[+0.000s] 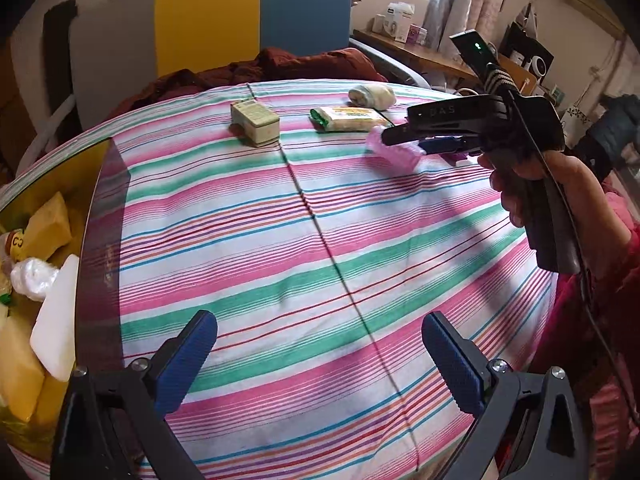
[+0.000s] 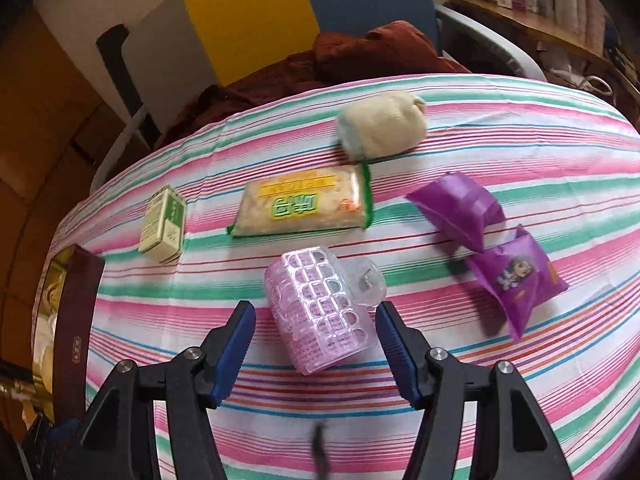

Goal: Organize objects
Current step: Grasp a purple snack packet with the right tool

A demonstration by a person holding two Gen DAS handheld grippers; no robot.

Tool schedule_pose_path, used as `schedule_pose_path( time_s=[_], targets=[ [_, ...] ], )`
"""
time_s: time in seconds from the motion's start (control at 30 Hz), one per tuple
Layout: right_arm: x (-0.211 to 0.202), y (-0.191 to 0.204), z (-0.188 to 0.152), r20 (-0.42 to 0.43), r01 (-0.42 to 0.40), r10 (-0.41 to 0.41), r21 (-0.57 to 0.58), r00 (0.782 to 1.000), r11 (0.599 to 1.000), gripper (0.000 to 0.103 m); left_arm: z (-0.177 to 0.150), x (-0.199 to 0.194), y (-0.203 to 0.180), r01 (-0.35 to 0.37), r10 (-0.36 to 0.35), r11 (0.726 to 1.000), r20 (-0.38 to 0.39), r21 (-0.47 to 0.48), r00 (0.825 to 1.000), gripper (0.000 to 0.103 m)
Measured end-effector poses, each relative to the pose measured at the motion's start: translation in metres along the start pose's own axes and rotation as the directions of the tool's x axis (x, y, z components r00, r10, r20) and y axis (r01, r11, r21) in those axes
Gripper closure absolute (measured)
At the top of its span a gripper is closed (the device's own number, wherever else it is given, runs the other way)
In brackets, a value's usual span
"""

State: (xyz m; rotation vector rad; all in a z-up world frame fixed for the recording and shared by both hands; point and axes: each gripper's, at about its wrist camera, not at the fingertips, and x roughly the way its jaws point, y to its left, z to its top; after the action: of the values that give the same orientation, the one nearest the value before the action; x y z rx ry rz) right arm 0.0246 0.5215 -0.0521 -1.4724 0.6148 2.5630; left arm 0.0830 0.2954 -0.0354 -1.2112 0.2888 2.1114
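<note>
A pink latticed plastic holder [image 2: 312, 292] with a clear suction cup lies on the striped cloth [image 2: 400, 400], between the fingers of my right gripper [image 2: 315, 316]. The jaws stand open; a gap shows at the left pad. In the left wrist view the same gripper [image 1: 404, 140] reaches over that holder [image 1: 394, 158], with a hand [image 1: 532, 184] on its handle. My left gripper [image 1: 320, 344] hangs open over bare cloth with nothing in it. Farther back lie a green-white box [image 2: 164, 224], a snack pack [image 2: 304, 206], a cream rolled cloth [image 2: 380, 128] and two purple packets [image 2: 456, 208] [image 2: 516, 276].
A dark maroon box [image 1: 104, 220] with a gold inside stands at the cloth's left edge and holds several yellow and white items. A rust-red garment [image 1: 280, 66] is heaped behind the table. A wooden shelf [image 1: 420, 54] with cartons runs along the right wall.
</note>
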Motion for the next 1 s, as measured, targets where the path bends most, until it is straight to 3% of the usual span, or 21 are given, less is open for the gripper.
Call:
schedule_pose_path(
  time_s=[0.1, 0.23, 0.37, 0.47, 0.53, 0.63, 0.77, 0.93, 1.0],
  targets=[
    [-0.010, 0.007, 0.000, 0.016, -0.051, 0.051, -0.011, 0.999, 0.999, 0.040, 0.001, 0.001, 0.000, 0.007, -0.007, 1.000, -0.003, 0.001, 1.000, 0.000],
    [-0.035, -0.013, 0.010, 0.055, -0.132, 0.128, 0.084, 0.990, 0.988, 0.040, 0.003, 0.004, 0.001, -0.002, 0.002, 1.000, -0.004, -0.004, 1.000, 0.000],
    [-0.059, -0.060, 0.031, 0.162, -0.049, 0.025, 0.148, 0.987, 0.988, 0.039, 0.005, 0.008, 0.000, 0.001, -0.001, 1.000, -0.011, -0.015, 1.000, 0.000],
    [-0.072, -0.107, 0.029, 0.254, 0.003, -0.075, 0.273, 0.964, 0.962, 0.036, 0.007, 0.011, -0.005, -0.007, 0.007, 1.000, -0.010, -0.002, 1.000, 0.000],
    [-0.066, -0.137, 0.027, 0.187, 0.022, -0.106, 0.402, 0.977, 0.915, 0.034, 0.010, 0.016, -0.007, -0.004, 0.004, 1.000, -0.014, 0.003, 1.000, 0.000],
    [-0.074, -0.155, 0.021, 0.222, -0.040, -0.075, 0.474, 0.972, 0.880, 0.034, 0.017, 0.022, -0.011, 0.009, -0.009, 1.000, -0.017, -0.010, 1.000, 0.000],
    [-0.072, -0.159, 0.024, 0.176, 0.063, -0.164, 0.472, 0.971, 0.879, 0.034, 0.024, 0.026, -0.014, 0.020, -0.020, 1.000, -0.002, -0.021, 1.000, 0.000],
    [-0.049, -0.158, 0.025, 0.084, 0.077, -0.129, 0.460, 0.988, 0.884, 0.033, 0.030, 0.033, -0.006, 0.012, -0.012, 0.998, -0.004, -0.059, 1.000, 0.000],
    [-0.041, -0.138, 0.019, 0.042, 0.127, -0.157, 0.410, 0.987, 0.903, 0.032, 0.032, 0.035, -0.003, 0.020, -0.020, 0.997, -0.001, -0.079, 1.000, 0.000]
  ],
)
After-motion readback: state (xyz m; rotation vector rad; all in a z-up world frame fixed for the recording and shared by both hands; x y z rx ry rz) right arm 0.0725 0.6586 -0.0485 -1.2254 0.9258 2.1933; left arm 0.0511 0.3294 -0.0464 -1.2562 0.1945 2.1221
